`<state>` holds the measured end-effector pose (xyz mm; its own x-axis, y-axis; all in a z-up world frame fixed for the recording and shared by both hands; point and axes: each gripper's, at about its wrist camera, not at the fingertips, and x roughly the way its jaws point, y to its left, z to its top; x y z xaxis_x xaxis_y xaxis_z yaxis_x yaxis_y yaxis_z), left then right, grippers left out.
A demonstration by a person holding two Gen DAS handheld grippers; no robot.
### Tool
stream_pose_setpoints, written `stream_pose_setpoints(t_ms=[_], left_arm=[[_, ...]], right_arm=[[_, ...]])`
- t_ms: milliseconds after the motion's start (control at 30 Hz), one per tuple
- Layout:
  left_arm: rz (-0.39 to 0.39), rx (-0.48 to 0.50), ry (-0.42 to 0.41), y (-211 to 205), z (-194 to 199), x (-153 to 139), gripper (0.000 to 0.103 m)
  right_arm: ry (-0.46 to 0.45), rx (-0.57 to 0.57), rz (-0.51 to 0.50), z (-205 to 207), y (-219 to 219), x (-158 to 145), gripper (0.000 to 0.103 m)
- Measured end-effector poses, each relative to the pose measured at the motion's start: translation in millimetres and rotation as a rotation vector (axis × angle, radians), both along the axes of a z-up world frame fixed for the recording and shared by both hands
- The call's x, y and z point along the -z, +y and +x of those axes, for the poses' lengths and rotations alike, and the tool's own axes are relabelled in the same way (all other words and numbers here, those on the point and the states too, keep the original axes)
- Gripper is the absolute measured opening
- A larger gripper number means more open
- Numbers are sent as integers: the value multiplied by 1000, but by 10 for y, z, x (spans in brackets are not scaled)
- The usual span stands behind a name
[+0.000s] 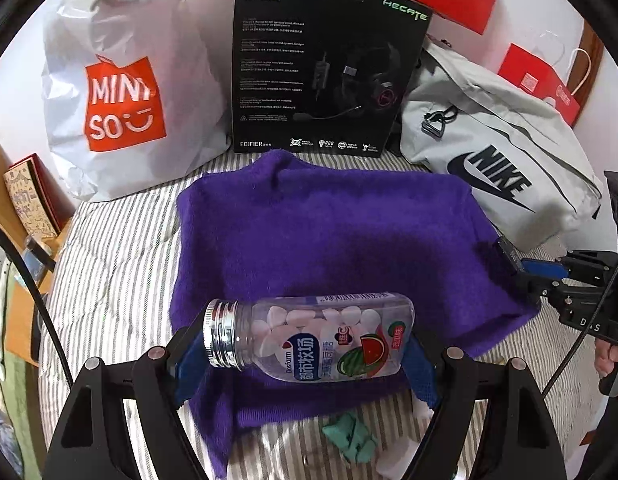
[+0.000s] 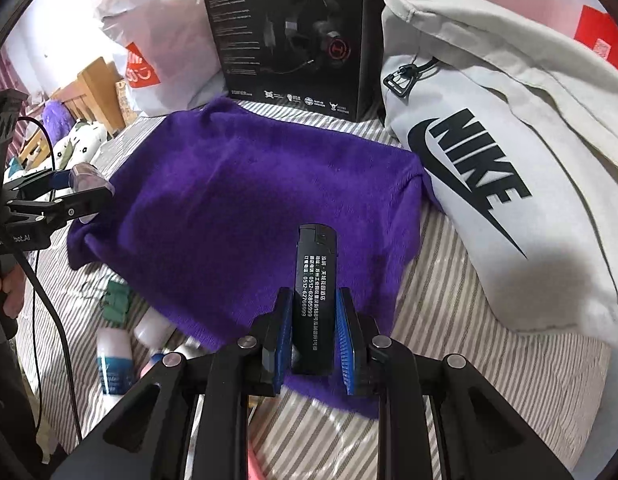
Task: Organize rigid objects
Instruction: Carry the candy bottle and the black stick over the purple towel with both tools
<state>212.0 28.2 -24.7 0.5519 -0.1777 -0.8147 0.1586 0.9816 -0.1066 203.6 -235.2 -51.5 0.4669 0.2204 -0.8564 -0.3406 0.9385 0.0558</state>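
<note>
Purple towel (image 1: 329, 232) covered the striped bed (image 1: 109, 260) in the left wrist view, and over its near edge the left gripper (image 1: 301, 348) had its jaws clamped end to end on a clear candy bottle (image 1: 309, 338) lying sideways, silver cap to the left, with a headset box (image 1: 325, 68) and a Nike bag (image 1: 497, 160) standing behind. From the right wrist view, the right gripper (image 2: 313, 332) had its jaws clenched on a black lighter (image 2: 315, 280) held upright above the towel's near right part, while small white bottles (image 2: 113, 356) lay on the bed to the left.
</note>
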Motion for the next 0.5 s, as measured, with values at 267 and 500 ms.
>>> stream_pose_setpoints(t_ms=[267,500], left_arm=[[-2,-3,27,-45,391,231,81],[14,-39,51,-59,760,407,81]], right_arm=[[31,11,18,407,6,201,22],[48,39,-4,748,34,378,22]])
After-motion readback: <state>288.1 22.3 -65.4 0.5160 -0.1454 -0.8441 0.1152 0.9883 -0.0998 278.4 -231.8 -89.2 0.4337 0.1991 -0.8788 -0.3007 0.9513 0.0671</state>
